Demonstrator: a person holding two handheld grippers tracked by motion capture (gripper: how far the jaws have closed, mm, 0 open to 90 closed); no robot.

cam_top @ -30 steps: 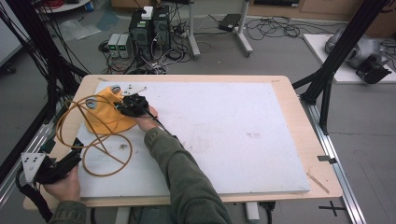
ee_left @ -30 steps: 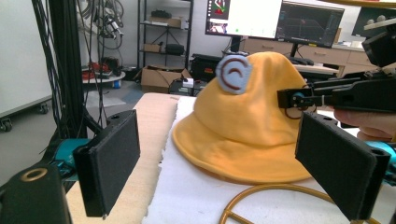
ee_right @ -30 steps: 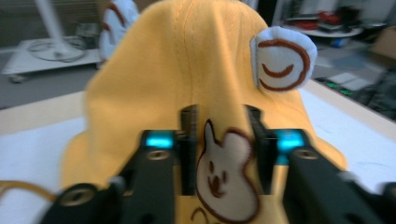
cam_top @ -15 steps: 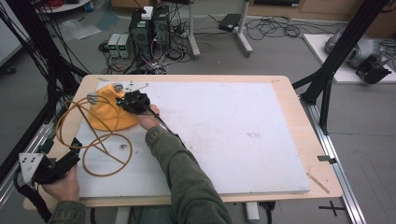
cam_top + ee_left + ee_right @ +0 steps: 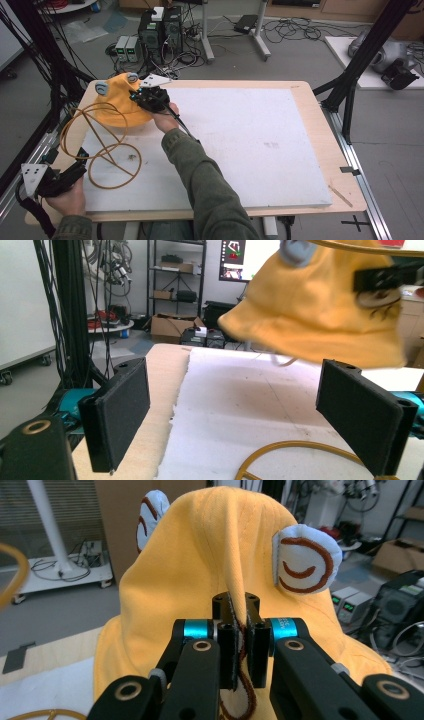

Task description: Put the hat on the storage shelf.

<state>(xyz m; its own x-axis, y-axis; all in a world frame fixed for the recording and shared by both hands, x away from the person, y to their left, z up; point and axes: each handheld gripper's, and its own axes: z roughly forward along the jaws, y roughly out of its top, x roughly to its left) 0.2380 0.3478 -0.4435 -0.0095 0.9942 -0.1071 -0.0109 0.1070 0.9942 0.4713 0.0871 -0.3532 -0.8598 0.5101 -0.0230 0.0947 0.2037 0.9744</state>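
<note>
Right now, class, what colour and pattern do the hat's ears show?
Pale blue ears with brown curved stitching on the yellow hat; clearest in the right gripper view.

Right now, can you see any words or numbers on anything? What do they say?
No words or numbers can be read.
Poster on the back wall: red and green shapes, any print too blurred to read.
Boxes on the floor behind the table: small lit displays, too small to read.
Hat: brown stitched curls on its ears, a pattern, not letters.

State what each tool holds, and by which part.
The right tool pinches a fold of the yellow hat between its ears; the left tool is open, holding nothing.
</note>
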